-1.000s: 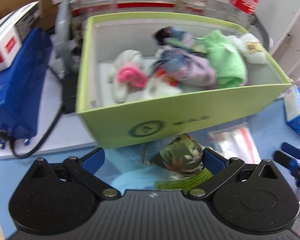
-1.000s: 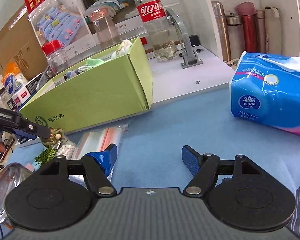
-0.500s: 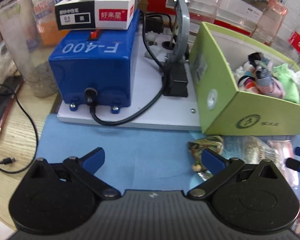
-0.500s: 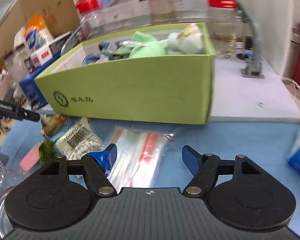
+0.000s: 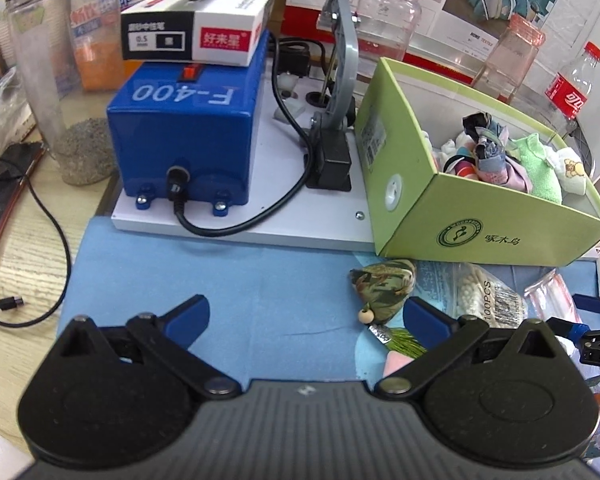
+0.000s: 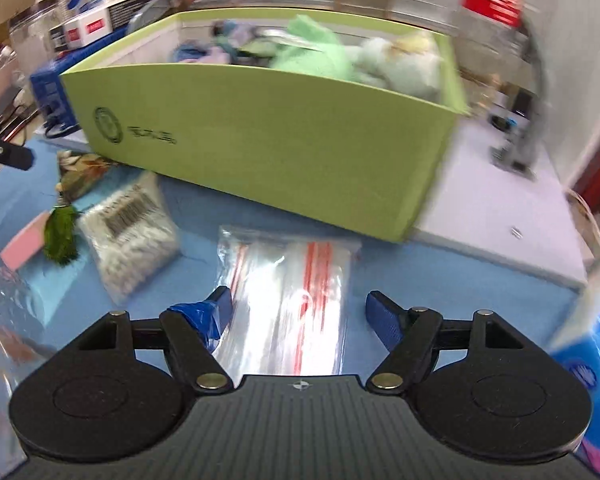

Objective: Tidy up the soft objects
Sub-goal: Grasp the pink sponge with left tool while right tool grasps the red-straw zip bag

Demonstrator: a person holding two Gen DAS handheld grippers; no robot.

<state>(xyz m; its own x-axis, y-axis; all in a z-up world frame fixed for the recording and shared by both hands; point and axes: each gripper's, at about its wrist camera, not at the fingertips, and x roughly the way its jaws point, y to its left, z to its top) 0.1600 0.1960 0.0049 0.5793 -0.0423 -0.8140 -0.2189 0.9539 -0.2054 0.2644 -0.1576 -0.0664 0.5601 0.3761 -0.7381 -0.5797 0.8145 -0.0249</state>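
Observation:
The green box (image 5: 480, 236) (image 6: 260, 128) holds soft things, among them a green towel (image 5: 540, 172) (image 6: 312, 56) and a white plush (image 5: 572, 168) (image 6: 396, 64). A camouflage fabric pouch (image 5: 384, 280) (image 6: 84, 176) with a green tassel lies on the blue mat in front of the box, just ahead of my left gripper's right fingertip. My left gripper (image 5: 306, 312) is open with only mat between its fingers. The jaws of my right gripper (image 6: 300, 300) are opening. They hover over a stack of clear zip bags (image 6: 292, 280) and grip nothing.
A bag of cotton swabs (image 5: 480, 300) (image 6: 132, 232) and a pink eraser (image 6: 24, 248) lie beside the pouch. A blue F-400 machine (image 5: 188, 132) with its cable stands left of the box. Behind are jars and a cola bottle (image 5: 572, 88). A tissue pack (image 6: 596, 352) sits at the right.
The left view swung left from the box to the blue machine, leaving the pouch by its right finger. The right view swung from the tissue pack to the box and zip bags.

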